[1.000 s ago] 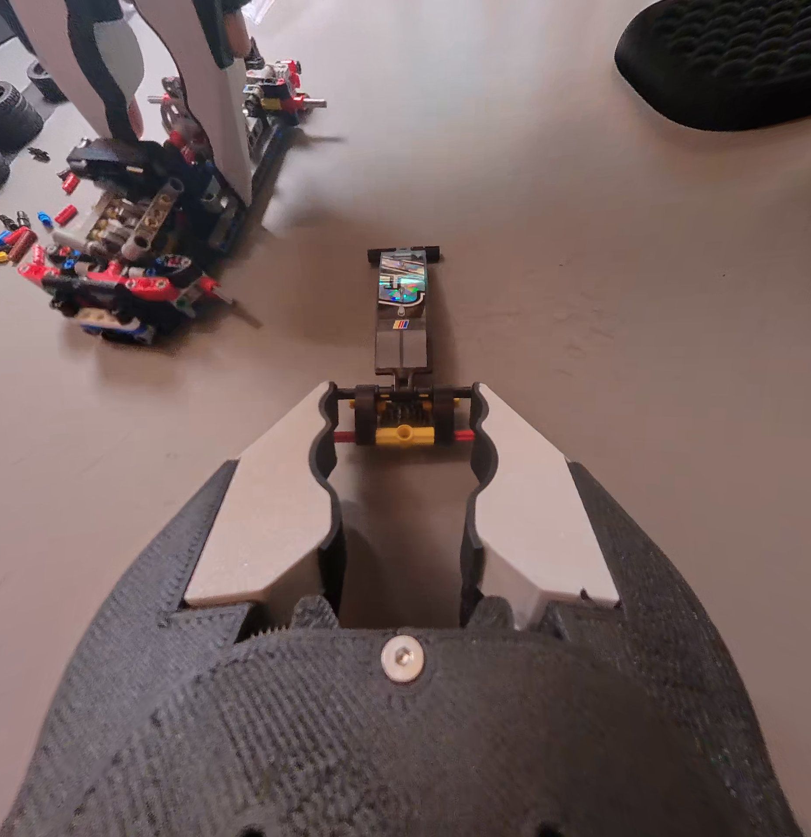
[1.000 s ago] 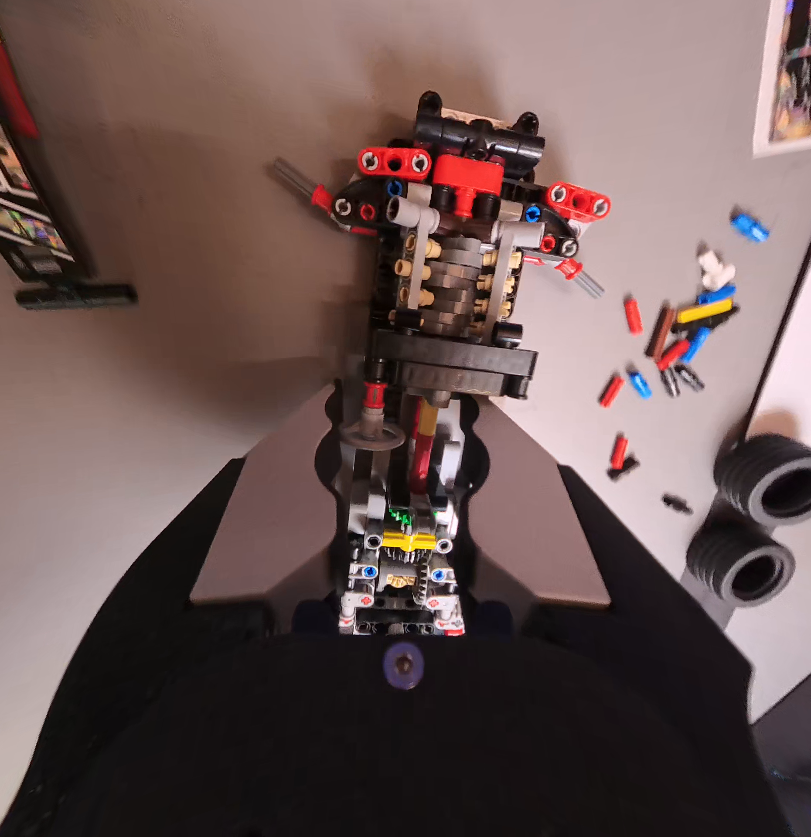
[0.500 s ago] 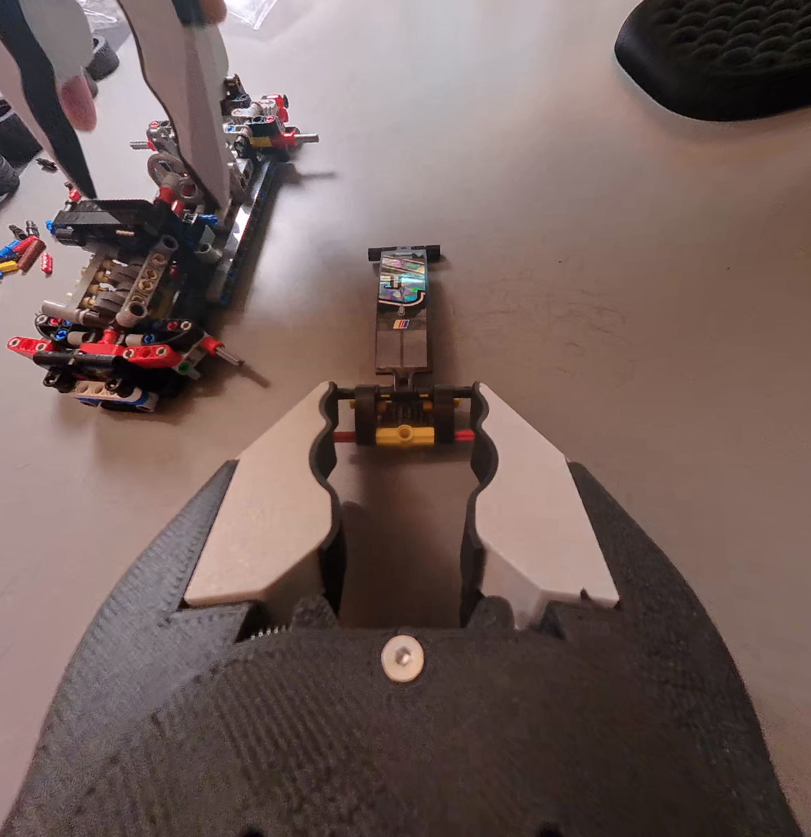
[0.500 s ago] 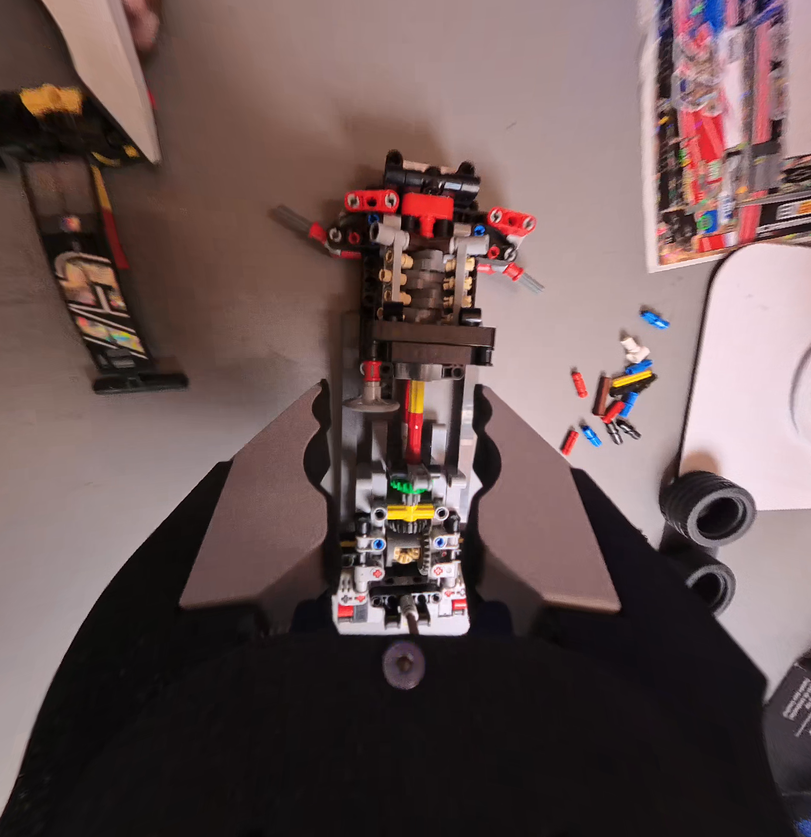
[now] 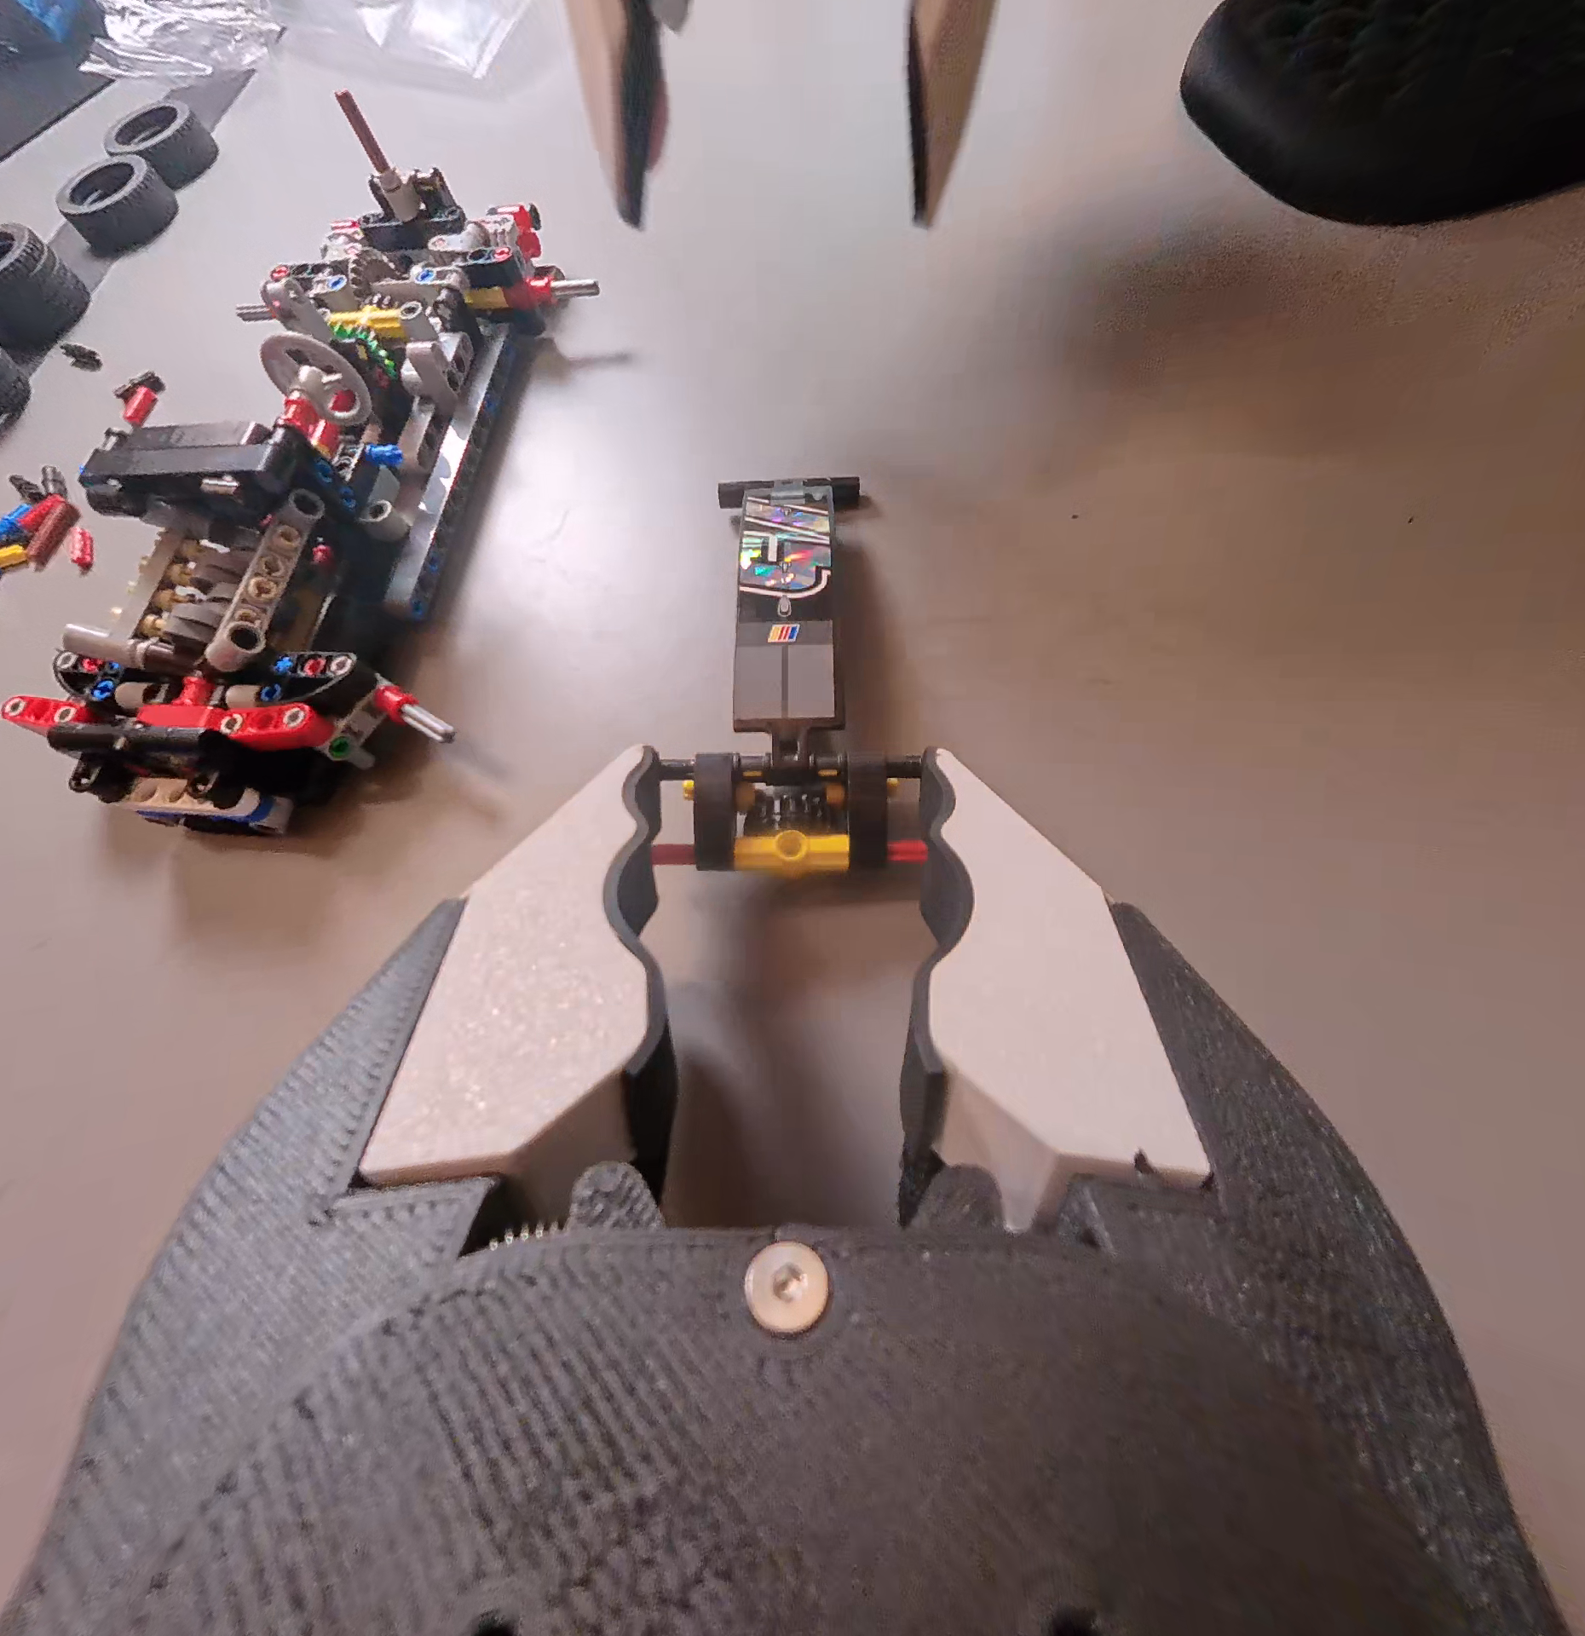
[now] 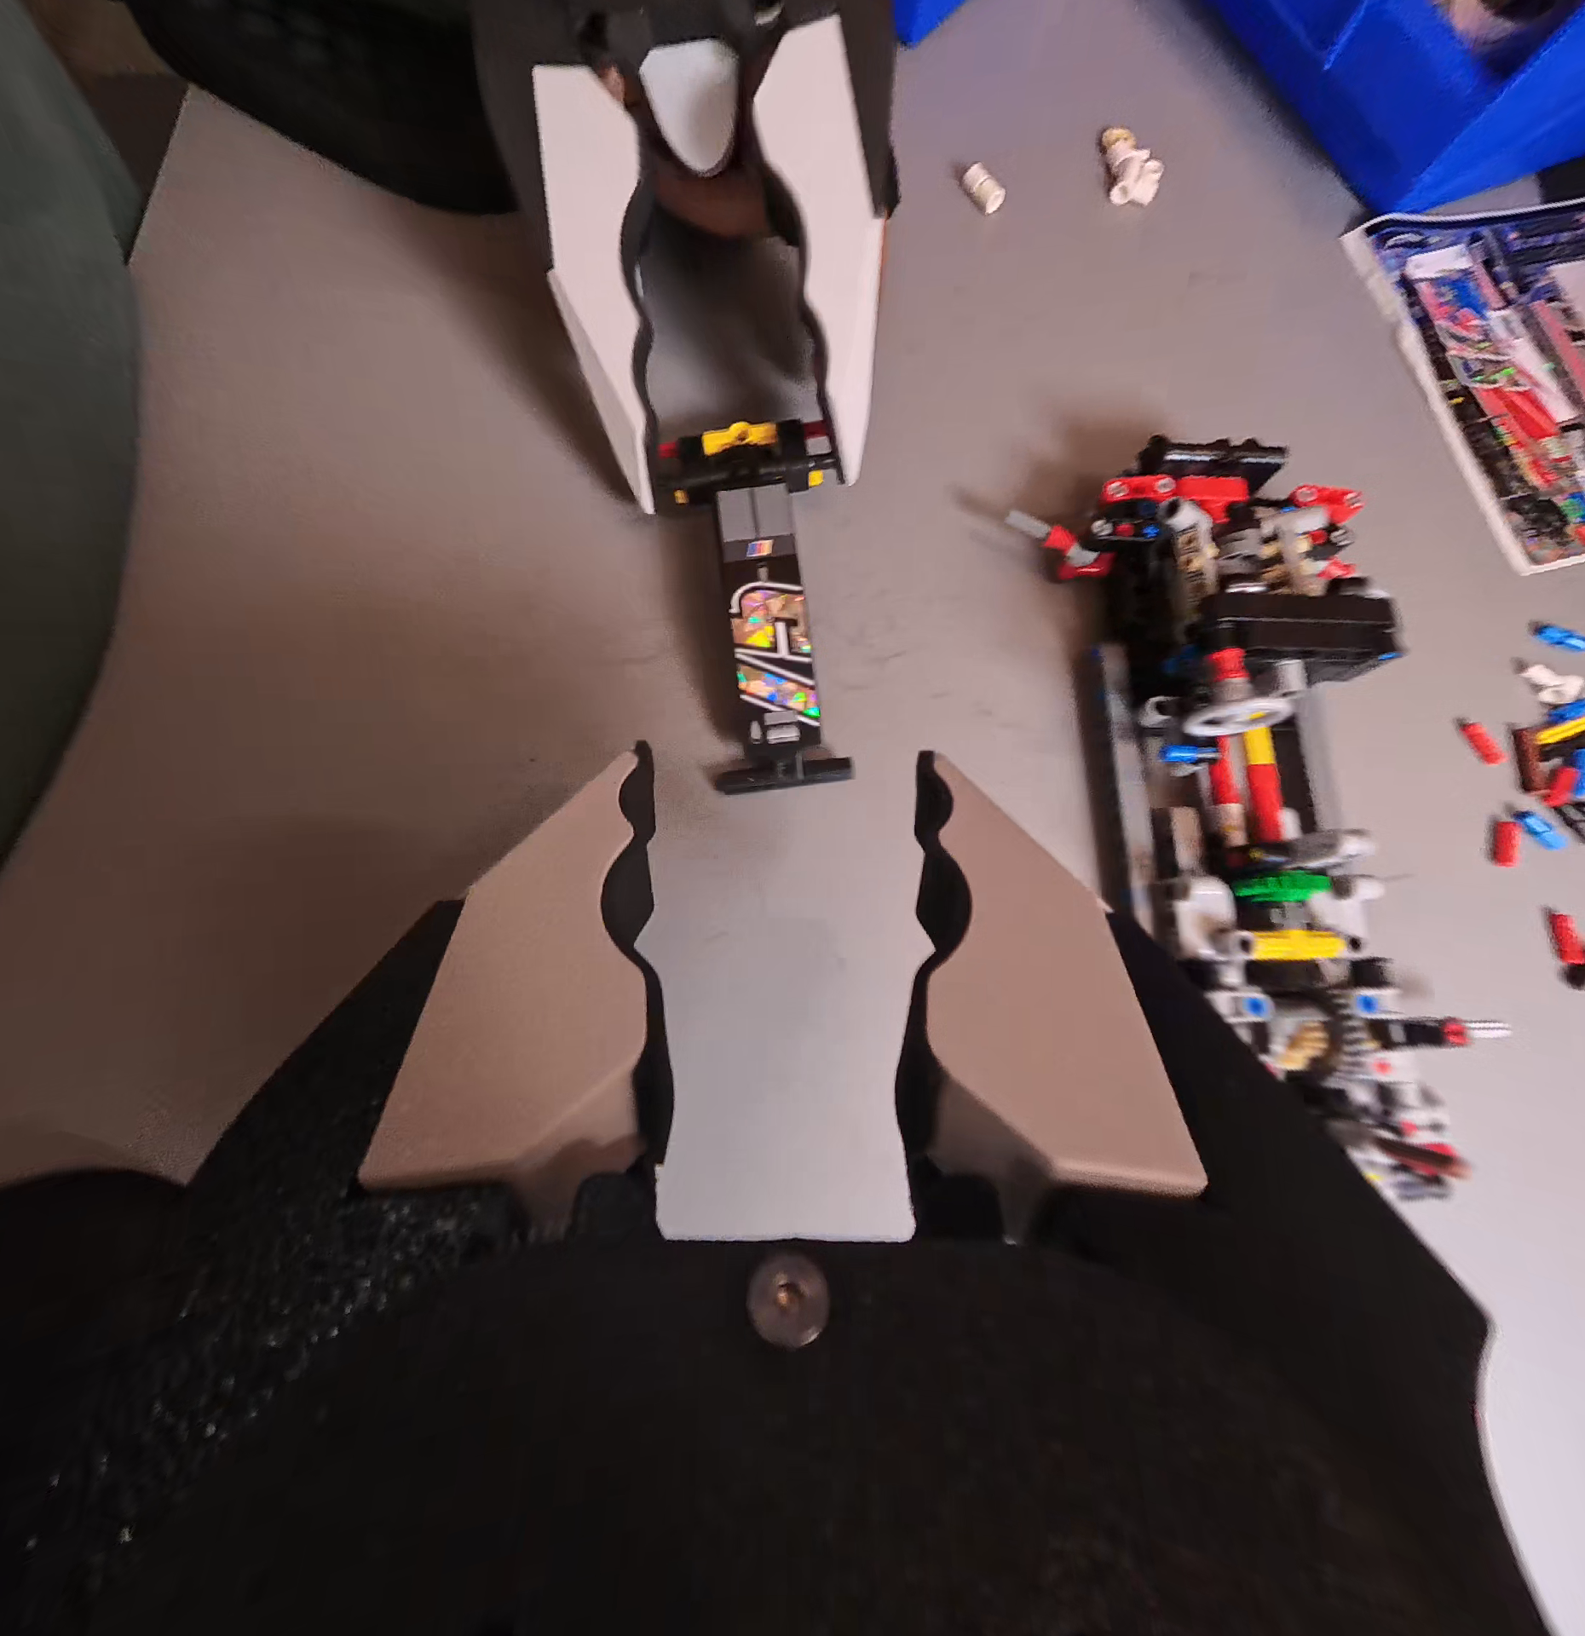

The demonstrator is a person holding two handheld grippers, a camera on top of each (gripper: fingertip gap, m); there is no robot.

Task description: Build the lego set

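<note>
Down on a pale grey surface (image 5: 1125, 620), the left tool (image 5: 787, 801) is clamped on the axle end of a long black lego panel (image 5: 784, 620) — its two pale fingers (image 5: 541, 965) press the red and black axle tips from either side, with a yellow brick between the small black wheels. That panel lies flat, its shiny holographic sticker facing up, and stretches away toward the right tool (image 6: 782, 770). This second tool hangs just past the panel's far crossbar with its fingers apart, nothing between them. Beside the panel, well apart from it, sits the larger lego chassis (image 5: 275, 549) — a long frame of red, black, grey and yellow parts with a grey steering wheel. Beyond it are loose small pins (image 6: 1541, 779), black tyres (image 5: 116, 199) and a printed instruction booklet (image 6: 1506, 372).
</note>
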